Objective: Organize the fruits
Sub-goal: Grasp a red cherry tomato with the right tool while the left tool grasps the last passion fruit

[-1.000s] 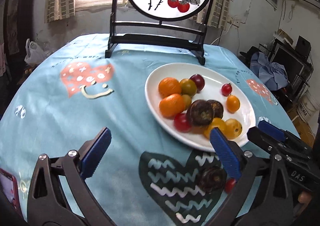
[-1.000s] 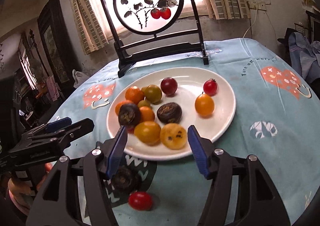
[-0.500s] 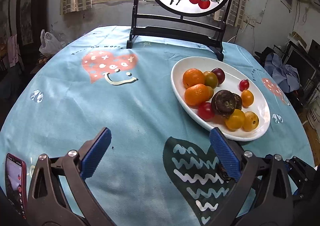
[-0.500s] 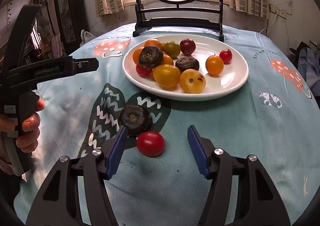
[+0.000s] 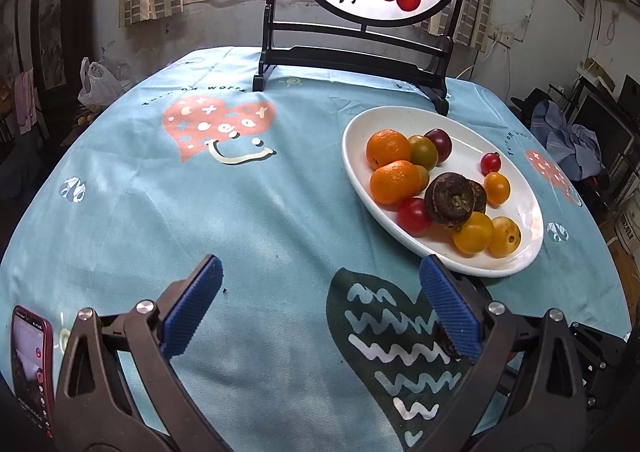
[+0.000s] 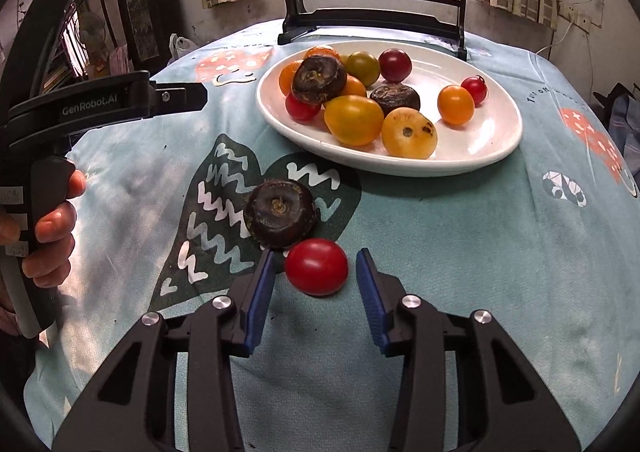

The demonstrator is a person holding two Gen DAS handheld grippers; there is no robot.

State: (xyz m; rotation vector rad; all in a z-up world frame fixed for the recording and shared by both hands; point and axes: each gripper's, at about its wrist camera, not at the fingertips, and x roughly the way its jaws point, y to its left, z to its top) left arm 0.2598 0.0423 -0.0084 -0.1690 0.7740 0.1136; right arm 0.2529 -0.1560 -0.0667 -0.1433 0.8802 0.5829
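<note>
**Red tomato between the right gripper's blue pads, two fruits outside the plate**

While the white plate (image 6: 496,148) carries about twelve fruits, two more lie on the blue tablecloth (image 6: 460,236) in front of it: one red tomato (image 6: 317,266) and one dark round fruit (image 6: 280,213), touching each other. On the plate I count three dark fruits in the right wrist view, though the pile hides some pieces, so the total is not sure. The right gripper (image 6: 316,276) is spread apart, and the red tomato sits just between its fingertips, not clamped. The left gripper (image 5: 320,308) is wide apart over the tablecloth, with nothing between its fingers; its right finger hides most of the dark round fruit. A phone (image 5: 30,368) is cut off at the left edge.
</note>
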